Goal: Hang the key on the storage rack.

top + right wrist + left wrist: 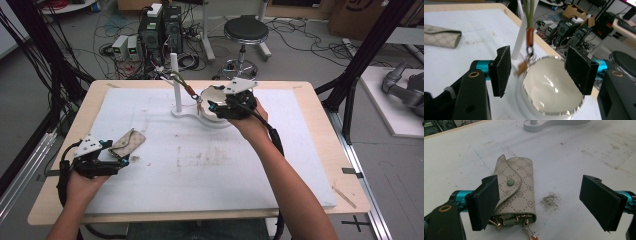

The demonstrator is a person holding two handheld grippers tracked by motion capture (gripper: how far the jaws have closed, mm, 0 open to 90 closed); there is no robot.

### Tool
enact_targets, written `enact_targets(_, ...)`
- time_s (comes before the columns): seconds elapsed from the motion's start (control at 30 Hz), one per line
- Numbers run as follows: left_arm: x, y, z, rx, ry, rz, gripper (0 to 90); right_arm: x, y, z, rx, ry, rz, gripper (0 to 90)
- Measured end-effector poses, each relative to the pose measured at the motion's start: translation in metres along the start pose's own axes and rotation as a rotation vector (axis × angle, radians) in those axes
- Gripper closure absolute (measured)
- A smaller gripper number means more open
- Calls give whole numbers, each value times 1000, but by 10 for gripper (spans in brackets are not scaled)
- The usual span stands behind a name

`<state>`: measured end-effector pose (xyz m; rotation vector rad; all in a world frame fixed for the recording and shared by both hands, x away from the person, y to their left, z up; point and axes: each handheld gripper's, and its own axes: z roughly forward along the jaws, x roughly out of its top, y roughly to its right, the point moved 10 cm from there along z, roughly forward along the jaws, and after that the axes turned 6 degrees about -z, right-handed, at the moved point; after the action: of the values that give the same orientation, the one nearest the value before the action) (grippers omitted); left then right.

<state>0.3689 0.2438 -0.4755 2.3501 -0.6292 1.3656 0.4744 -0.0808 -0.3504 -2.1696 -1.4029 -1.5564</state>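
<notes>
The person holds a gripper in each hand over the white surface (210,165).

The left gripper (107,159) is near the left edge of the surface. Its jaws are wide open and grip nothing. A little beige pouch (515,192) with a green snap button lies flat on the surface. It is just beside one jaw, and part of it sits behind that jaw. I cannot tell if the jaw touches it. Small gold clips stick out of the end of the pouch closest to the gripper.

The right gripper (220,106) is far across the surface, over a shiny bowl (549,85). Its jaws are open too, with nothing pressed between them. A green strap (530,15) with an orange band hangs from a white stand (175,82). A ring and a small key (522,68) dangle at its end, between the two jaws and right at the rim of the bowl. The key hangs free.
</notes>
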Motion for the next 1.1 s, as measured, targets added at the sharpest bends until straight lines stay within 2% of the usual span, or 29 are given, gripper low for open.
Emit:
enact_targets(0.1, 0, 0, 0, 0, 3, -3, 163, -13, 0, -12, -6, 23, 24, 373)
enact_targets(0.17, 1, 0, 1, -2, 3, 2, 163, -22, 1, -18, -7, 9, 37, 367)
enact_targets(0.47, 4, 3, 7, -12, 0, 9, 163, -50, 7, -41, -11, 28, 100, 352)
enact_targets(0.7, 4, 2, 5, -11, 8, 3, 163, -75, 4, -56, -20, 45, 138, 326)
enact_targets(0.73, 4, 2, 5, -10, 7, 5, 163, -83, 3, -59, -22, 41, 153, 321)
enact_targets(1.1, 7, 6, 11, -23, 4, 15, 163, -119, -3, -69, -31, 36, 210, 296)
